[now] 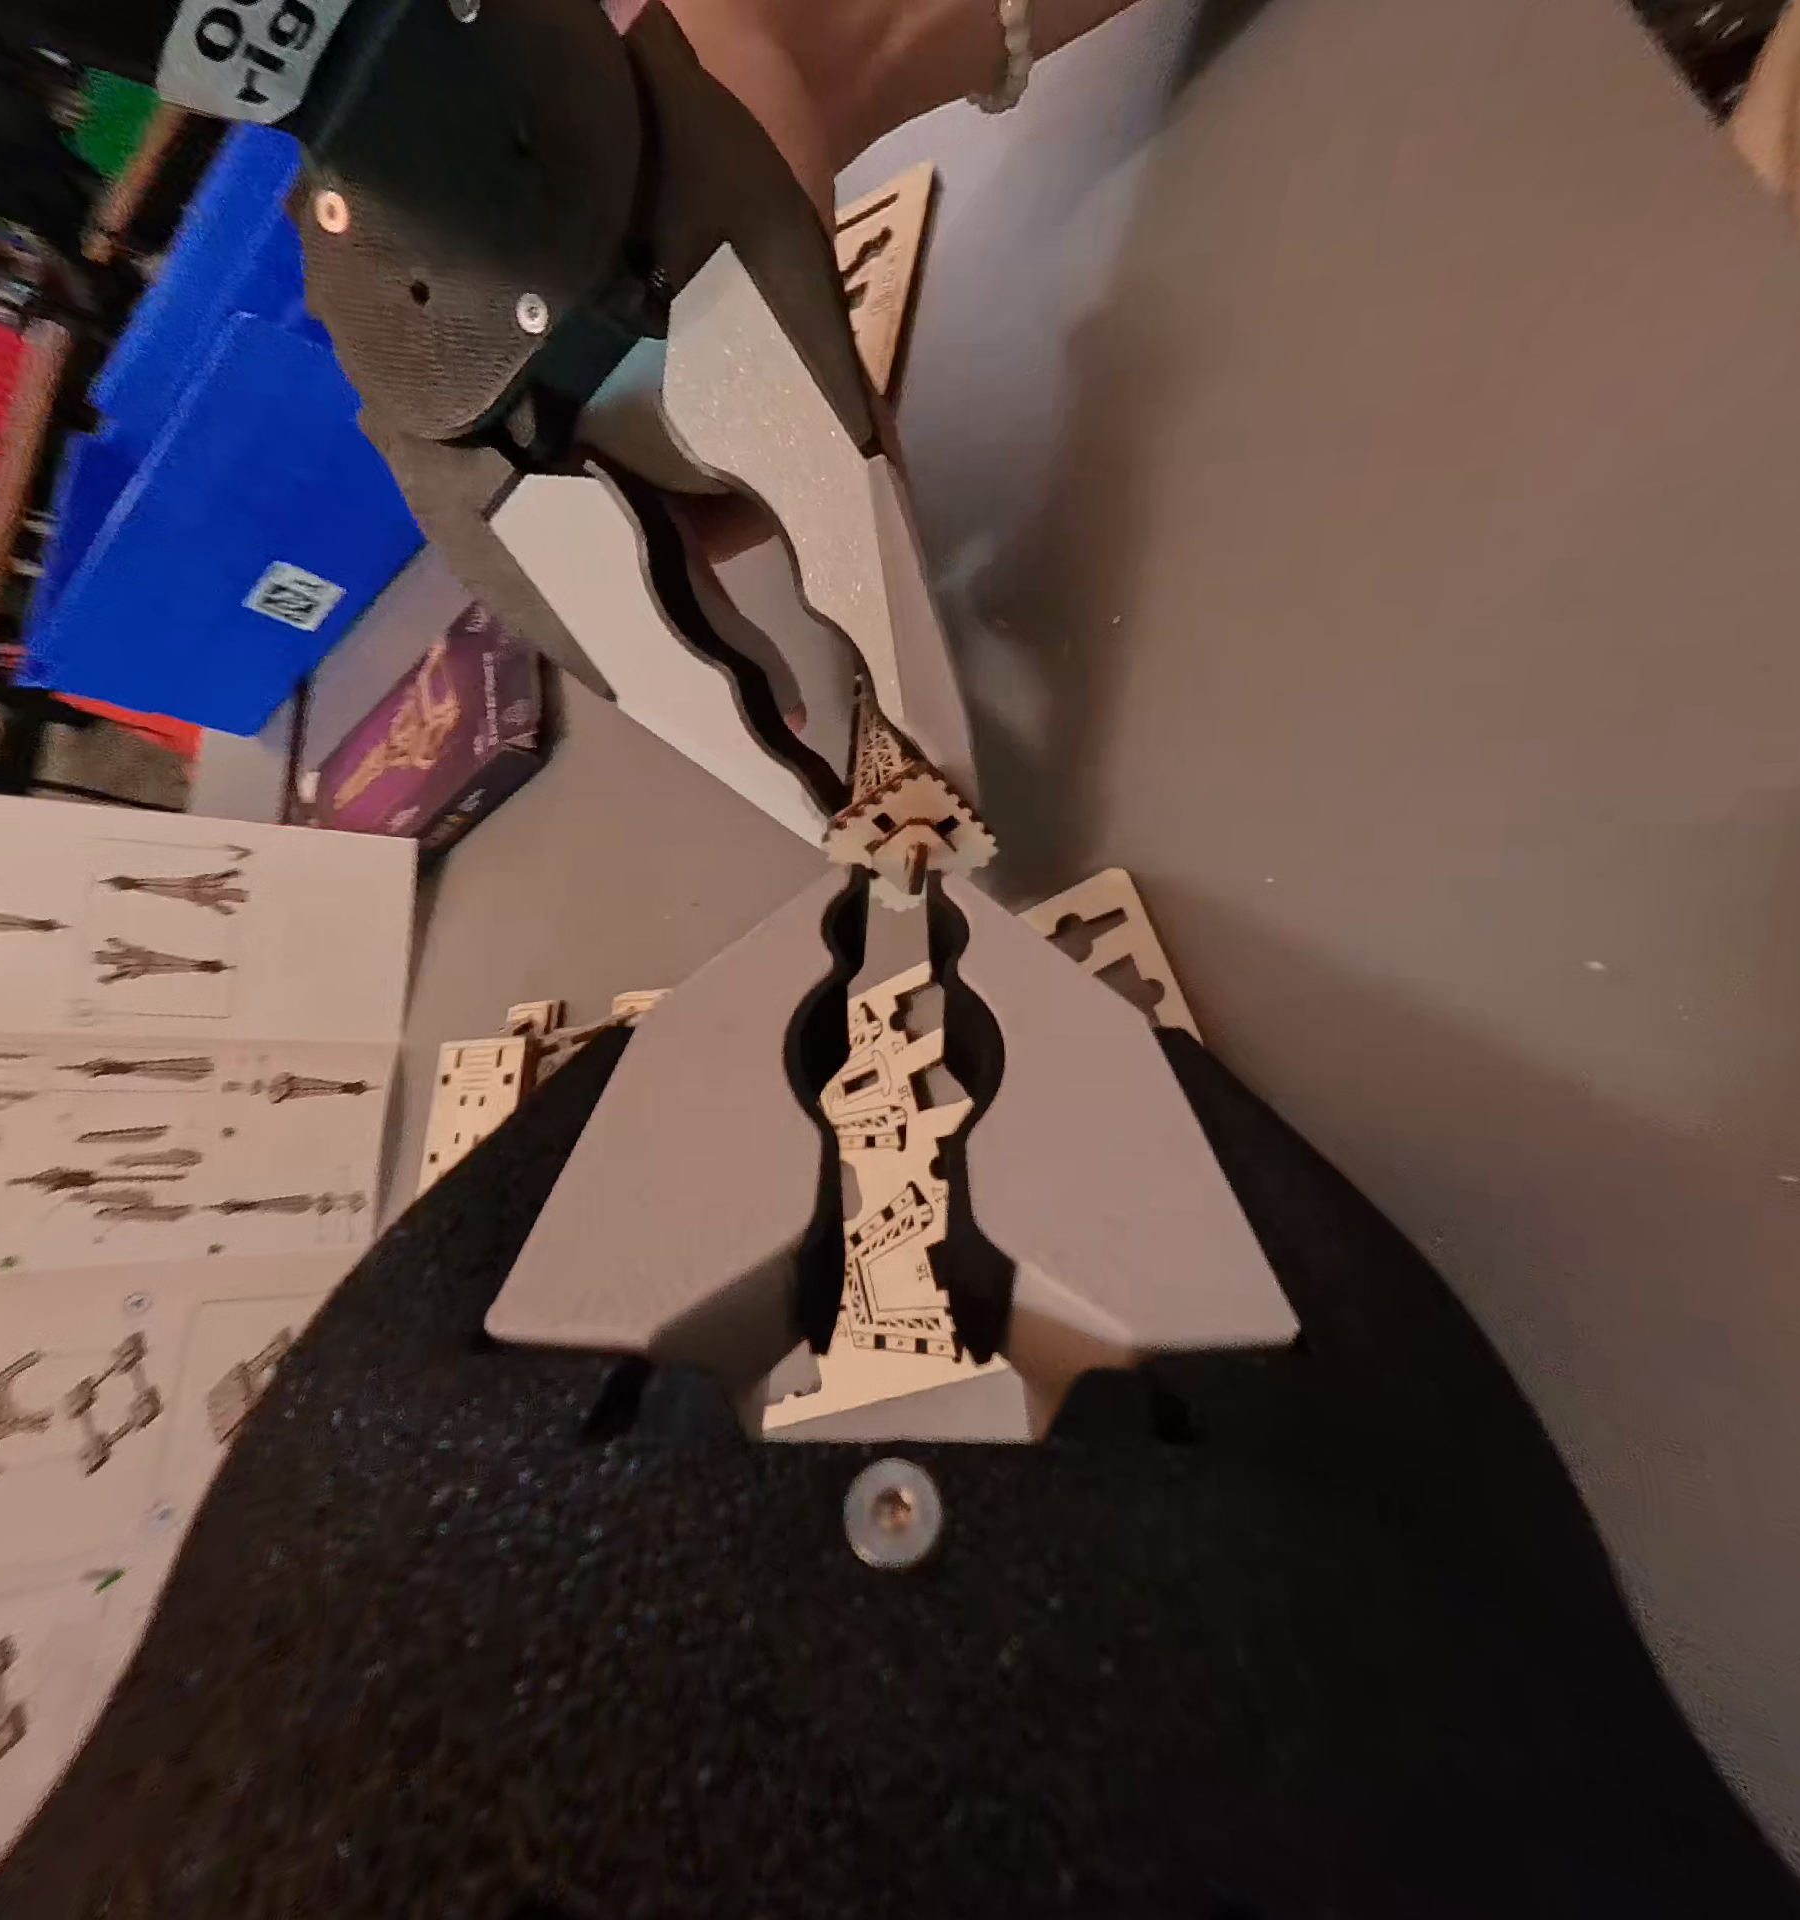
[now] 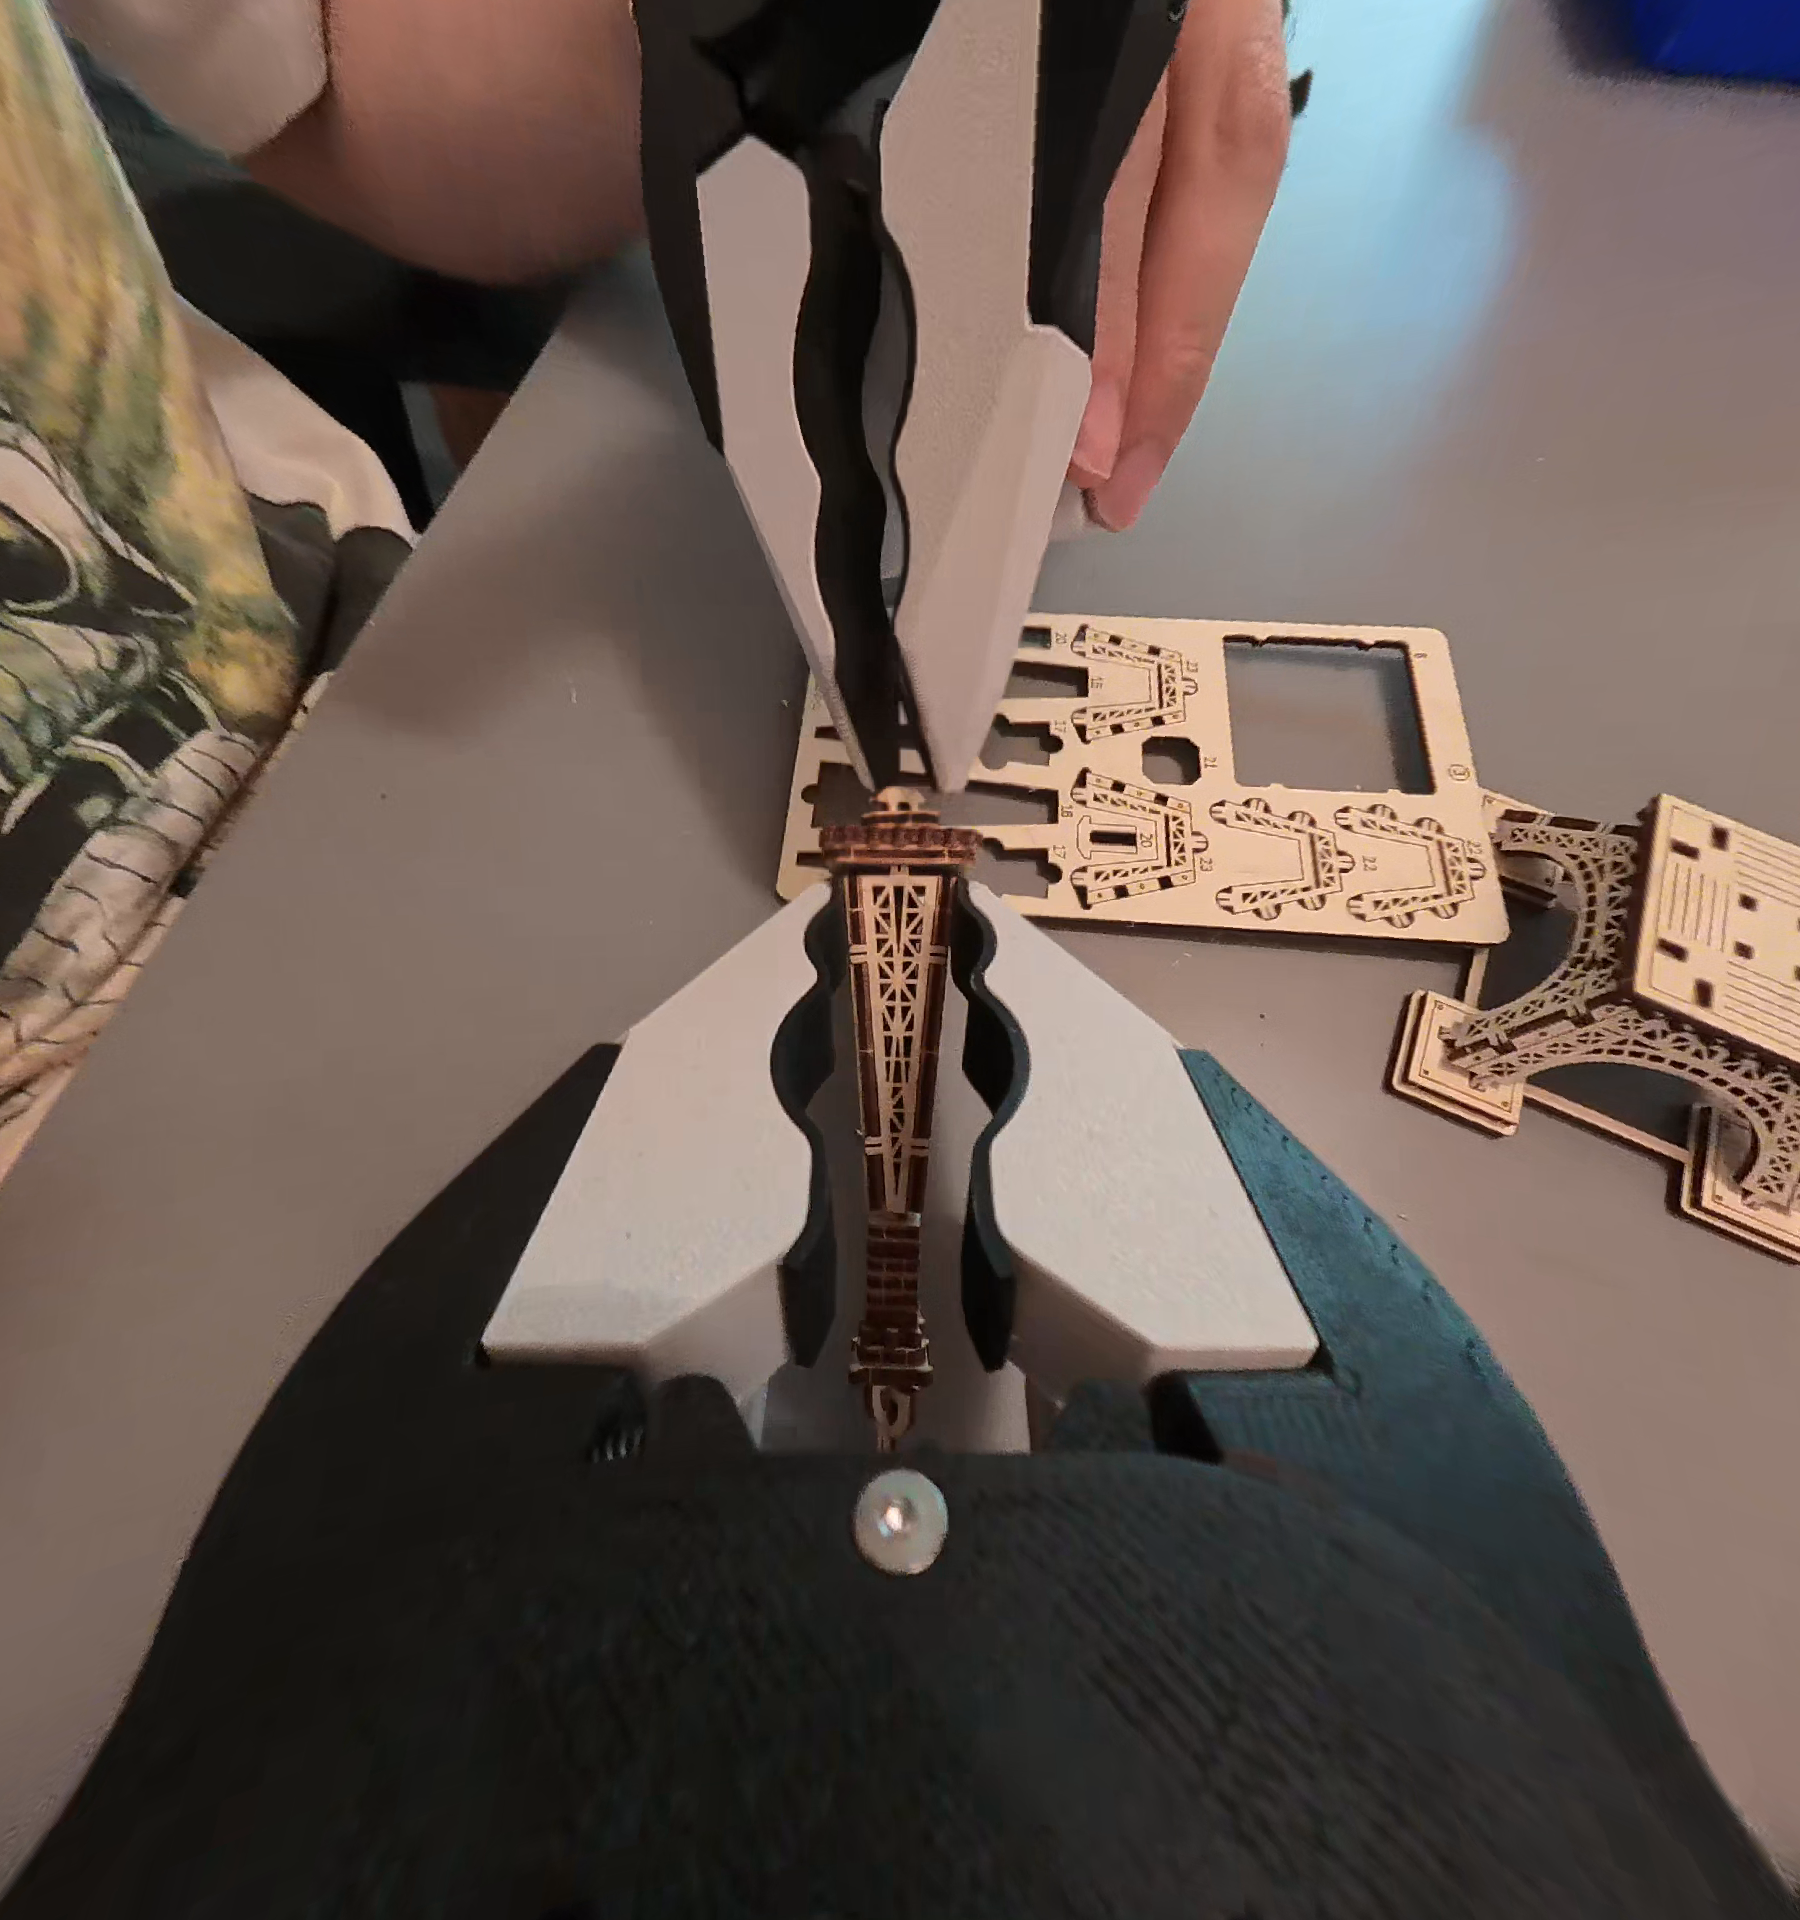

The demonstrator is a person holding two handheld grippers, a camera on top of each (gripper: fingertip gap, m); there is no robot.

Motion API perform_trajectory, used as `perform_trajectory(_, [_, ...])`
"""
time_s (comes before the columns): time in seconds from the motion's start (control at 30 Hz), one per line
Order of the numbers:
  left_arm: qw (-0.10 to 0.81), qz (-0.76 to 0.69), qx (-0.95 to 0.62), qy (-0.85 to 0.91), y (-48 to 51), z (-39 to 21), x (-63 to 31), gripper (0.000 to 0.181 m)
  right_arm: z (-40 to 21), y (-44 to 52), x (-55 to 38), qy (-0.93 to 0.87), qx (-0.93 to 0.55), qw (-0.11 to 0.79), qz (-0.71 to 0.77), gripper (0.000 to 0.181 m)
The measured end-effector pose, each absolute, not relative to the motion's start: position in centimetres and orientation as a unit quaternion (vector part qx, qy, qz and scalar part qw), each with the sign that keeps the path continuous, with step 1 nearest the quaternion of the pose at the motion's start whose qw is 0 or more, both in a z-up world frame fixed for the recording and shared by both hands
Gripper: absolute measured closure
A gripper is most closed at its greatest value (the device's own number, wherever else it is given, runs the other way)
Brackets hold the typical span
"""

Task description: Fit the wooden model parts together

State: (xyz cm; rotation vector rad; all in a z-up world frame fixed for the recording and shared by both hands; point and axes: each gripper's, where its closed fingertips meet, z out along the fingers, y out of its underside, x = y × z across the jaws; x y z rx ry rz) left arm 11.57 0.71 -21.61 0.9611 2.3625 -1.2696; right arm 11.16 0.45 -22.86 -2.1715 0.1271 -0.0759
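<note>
My right gripper (image 2: 891, 920) is shut on the wooden tower spire (image 2: 894, 1039). The spire lies along the fingers with its wide toothed platform (image 2: 898, 840) just past the tips. My left gripper (image 1: 896, 899) is shut on a small wooden part (image 1: 915, 868) and holds it against that platform (image 1: 906, 826). In the right wrist view the left gripper (image 2: 901, 779) comes down from above onto the platform's small top piece (image 2: 901, 802). In the left wrist view the right gripper (image 1: 860, 753) reaches in from the upper left with the spire (image 1: 875, 743).
On the grey table (image 2: 460, 831) lie a wooden parts sheet (image 2: 1135, 790) and the arched tower base (image 2: 1654, 1039). An instruction sheet (image 1: 148, 1039), a purple box (image 1: 428, 727) and blue bins (image 1: 221, 468) are at the left. A person sits at the table's edge (image 2: 96, 623). Only a small space, under 4 cm, lies between the two pairs of fingers.
</note>
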Motion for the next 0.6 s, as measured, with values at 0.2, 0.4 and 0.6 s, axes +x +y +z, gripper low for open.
perform_trajectory(0.2, [0.226,-0.475,0.314,0.79,1.5,-22.3,11.8,0.17,-25.5,0.4,11.7,0.016,-0.915,0.396,-0.077,0.165])
perform_trajectory(0.4, [0.216,-0.459,0.316,0.802,1.5,-23.9,11.5,0.171,-25.4,0.7,11.7,-0.009,-0.898,0.425,-0.112,0.164])
perform_trajectory(0.6, [0.235,-0.435,0.336,0.802,1.2,-24.7,11.5,0.176,-25.4,0.5,11.2,-0.041,-0.893,0.43,-0.124,0.164])
